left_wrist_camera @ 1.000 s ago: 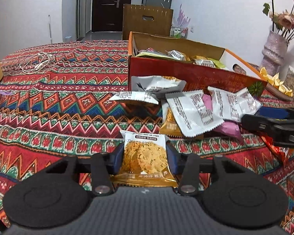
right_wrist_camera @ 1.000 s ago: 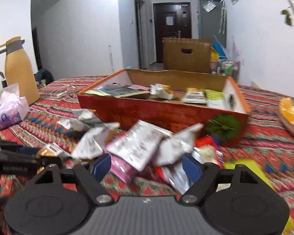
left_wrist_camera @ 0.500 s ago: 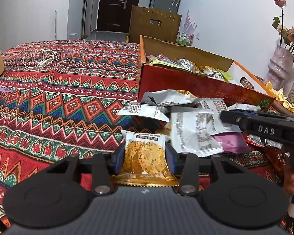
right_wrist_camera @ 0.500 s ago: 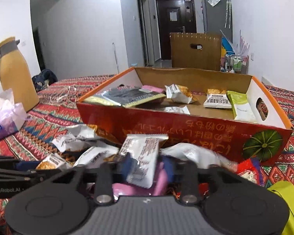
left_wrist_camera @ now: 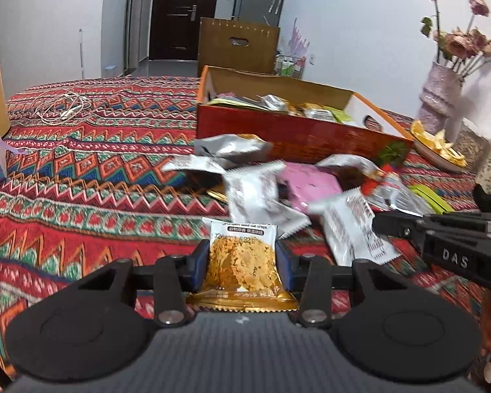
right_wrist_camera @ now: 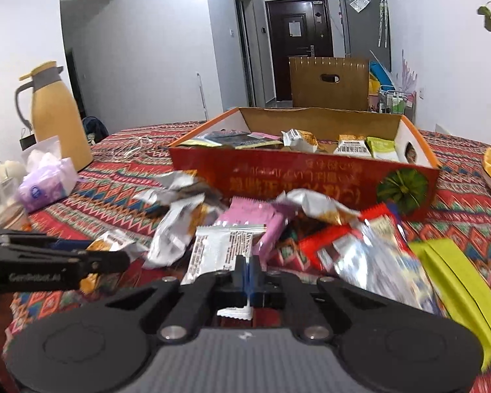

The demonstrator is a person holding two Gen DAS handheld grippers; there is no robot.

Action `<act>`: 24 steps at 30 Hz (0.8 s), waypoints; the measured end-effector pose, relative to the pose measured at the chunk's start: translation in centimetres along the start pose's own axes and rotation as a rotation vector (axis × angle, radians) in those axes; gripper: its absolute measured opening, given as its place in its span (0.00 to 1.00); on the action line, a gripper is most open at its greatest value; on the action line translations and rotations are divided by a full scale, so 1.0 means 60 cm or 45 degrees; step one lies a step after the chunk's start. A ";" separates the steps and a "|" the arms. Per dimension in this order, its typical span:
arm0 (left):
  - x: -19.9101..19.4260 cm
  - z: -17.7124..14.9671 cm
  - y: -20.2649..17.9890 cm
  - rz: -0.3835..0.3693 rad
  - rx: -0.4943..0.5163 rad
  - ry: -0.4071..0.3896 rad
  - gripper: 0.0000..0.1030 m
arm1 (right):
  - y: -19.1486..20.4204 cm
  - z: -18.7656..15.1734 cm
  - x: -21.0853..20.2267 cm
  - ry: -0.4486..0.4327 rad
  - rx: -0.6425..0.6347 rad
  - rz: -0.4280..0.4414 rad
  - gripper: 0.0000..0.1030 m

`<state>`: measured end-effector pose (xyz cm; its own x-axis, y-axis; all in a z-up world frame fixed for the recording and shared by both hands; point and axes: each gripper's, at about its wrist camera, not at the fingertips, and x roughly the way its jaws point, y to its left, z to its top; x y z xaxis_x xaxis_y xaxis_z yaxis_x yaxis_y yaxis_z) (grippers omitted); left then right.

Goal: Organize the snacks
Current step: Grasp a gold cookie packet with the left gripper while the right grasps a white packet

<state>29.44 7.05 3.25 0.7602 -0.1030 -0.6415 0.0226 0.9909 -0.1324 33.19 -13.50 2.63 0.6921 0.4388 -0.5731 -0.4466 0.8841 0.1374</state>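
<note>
My left gripper (left_wrist_camera: 242, 260) is shut on an oat crisp packet (left_wrist_camera: 240, 262) with a gold lower edge, held above the patterned cloth. My right gripper (right_wrist_camera: 247, 270) is shut on a silver-white snack packet (right_wrist_camera: 219, 255), lifted just off the pile; it also shows at the right of the left wrist view (left_wrist_camera: 353, 229). A pile of loose packets lies in front of the red cardboard box (right_wrist_camera: 311, 177), among them a pink packet (right_wrist_camera: 255, 219) and a red packet (right_wrist_camera: 324, 245). The box (left_wrist_camera: 278, 131) holds several snacks.
A yellow thermos (right_wrist_camera: 55, 121) and a purple tissue pack (right_wrist_camera: 45, 186) stand at the left. A vase of flowers (left_wrist_camera: 442, 95) and a plate of orange peel (left_wrist_camera: 438, 147) stand at the right. A white cable (left_wrist_camera: 59, 108) lies on the cloth. A yellow-green packet (right_wrist_camera: 455, 281) lies near right.
My right gripper closed on the silver-white packet and has lifted it off the pile. My left gripper still holds the oat crisp packet and has drifted a little.
</note>
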 end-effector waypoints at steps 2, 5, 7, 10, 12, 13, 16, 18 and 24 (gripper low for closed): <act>-0.014 -0.009 -0.013 -0.010 0.013 -0.003 0.41 | 0.001 -0.017 -0.030 -0.005 0.006 -0.003 0.01; -0.035 -0.021 -0.033 -0.021 0.030 -0.016 0.41 | -0.002 -0.036 -0.069 -0.014 0.020 -0.010 0.01; -0.049 -0.029 -0.045 -0.026 0.039 -0.026 0.41 | -0.005 -0.049 -0.093 -0.023 0.029 -0.024 0.01; -0.065 -0.039 -0.061 -0.032 0.049 -0.033 0.41 | -0.006 -0.063 -0.120 -0.037 0.042 -0.030 0.01; -0.077 -0.044 -0.069 -0.034 0.058 -0.038 0.41 | -0.004 -0.069 -0.138 -0.056 0.042 -0.028 0.01; -0.083 -0.046 -0.073 -0.034 0.064 -0.044 0.41 | -0.002 -0.070 -0.147 -0.068 0.042 -0.027 0.00; -0.097 -0.048 -0.082 -0.036 0.071 -0.064 0.41 | 0.000 -0.072 -0.168 -0.104 0.034 -0.030 0.00; -0.103 -0.049 -0.086 -0.035 0.074 -0.074 0.41 | 0.000 -0.070 -0.179 -0.125 0.028 -0.032 0.00; -0.108 -0.053 -0.092 -0.038 0.084 -0.077 0.41 | -0.005 -0.075 -0.172 -0.061 0.013 -0.097 0.31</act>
<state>22.31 1.99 5.71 0.7962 -0.1293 -0.5910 0.0871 0.9912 -0.0996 23.62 -18.99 4.86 0.7504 0.3770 -0.5430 -0.3857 0.9168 0.1034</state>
